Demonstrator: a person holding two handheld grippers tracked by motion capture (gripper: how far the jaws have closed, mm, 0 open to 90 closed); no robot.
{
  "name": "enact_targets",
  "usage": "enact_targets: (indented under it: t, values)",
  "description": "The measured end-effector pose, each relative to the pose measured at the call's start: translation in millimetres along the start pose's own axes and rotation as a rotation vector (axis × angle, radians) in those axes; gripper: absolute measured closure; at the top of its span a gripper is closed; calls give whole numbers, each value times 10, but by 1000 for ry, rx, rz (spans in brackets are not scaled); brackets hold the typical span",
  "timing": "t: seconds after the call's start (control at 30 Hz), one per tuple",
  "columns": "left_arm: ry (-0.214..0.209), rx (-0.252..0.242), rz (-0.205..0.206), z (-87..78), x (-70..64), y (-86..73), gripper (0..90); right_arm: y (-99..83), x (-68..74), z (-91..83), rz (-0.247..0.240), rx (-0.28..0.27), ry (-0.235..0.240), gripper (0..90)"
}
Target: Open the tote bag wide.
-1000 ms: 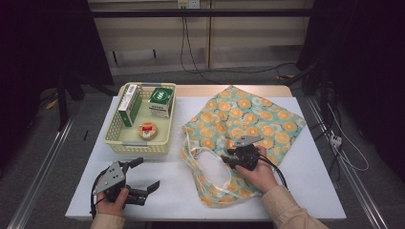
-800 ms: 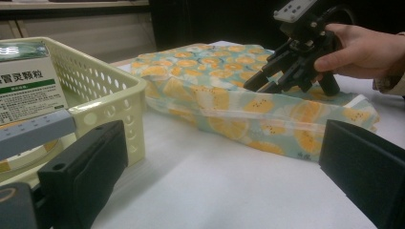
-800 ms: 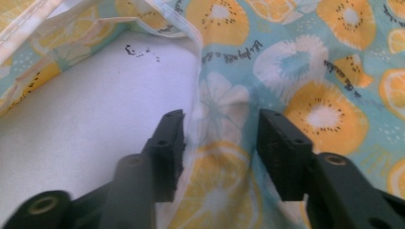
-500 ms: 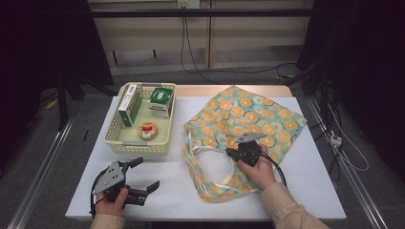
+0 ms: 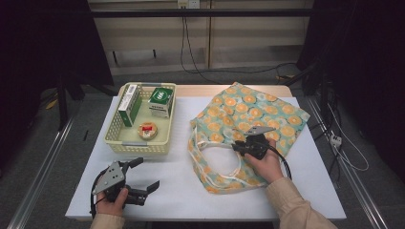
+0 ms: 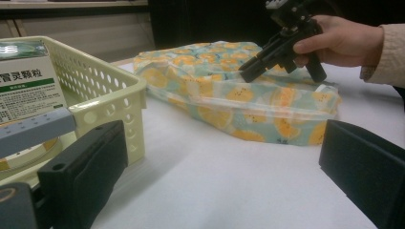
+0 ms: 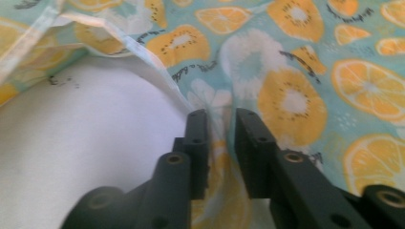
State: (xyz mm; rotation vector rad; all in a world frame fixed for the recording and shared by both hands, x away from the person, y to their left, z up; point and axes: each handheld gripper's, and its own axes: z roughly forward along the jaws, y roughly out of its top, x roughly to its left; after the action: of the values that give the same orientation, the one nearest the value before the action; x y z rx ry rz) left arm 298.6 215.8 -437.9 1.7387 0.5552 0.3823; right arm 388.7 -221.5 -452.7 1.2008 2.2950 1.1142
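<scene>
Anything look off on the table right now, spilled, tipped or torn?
Nothing stands out. The fruit-print bag lies flat but rumpled, its mouth edge pinched in the right gripper. The boxes and round tin sit tidy in the basket. The left gripper rests open on the table.

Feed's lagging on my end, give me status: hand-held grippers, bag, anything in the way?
Right hand-held gripper pinching the fruit-print bag at its opening edge. Left hand-held gripper open, resting on table. Basket off to the side, nothing blocking.

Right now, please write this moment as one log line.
right claw: pinching fruit-print cloth bag rim | left claw: open, idle on white table
</scene>
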Motion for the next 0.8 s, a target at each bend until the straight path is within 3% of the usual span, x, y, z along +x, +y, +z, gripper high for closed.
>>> enact_targets:
  t: [0.07,0.33,0.63,0.8]
  values:
    - [2,-2,-3,0,-1,1,24,28,78,-30,-6,-7,27,610]
    - [8,-11,-7,-14,8,3,24,65,361,-192,-100,18,81,463]
    - [9,-7,-4,-6,5,2,23,82,472,-292,-67,-14,165,425]
    - [8,-8,-7,-9,6,1,23,138,596,-310,-81,-27,210,440]
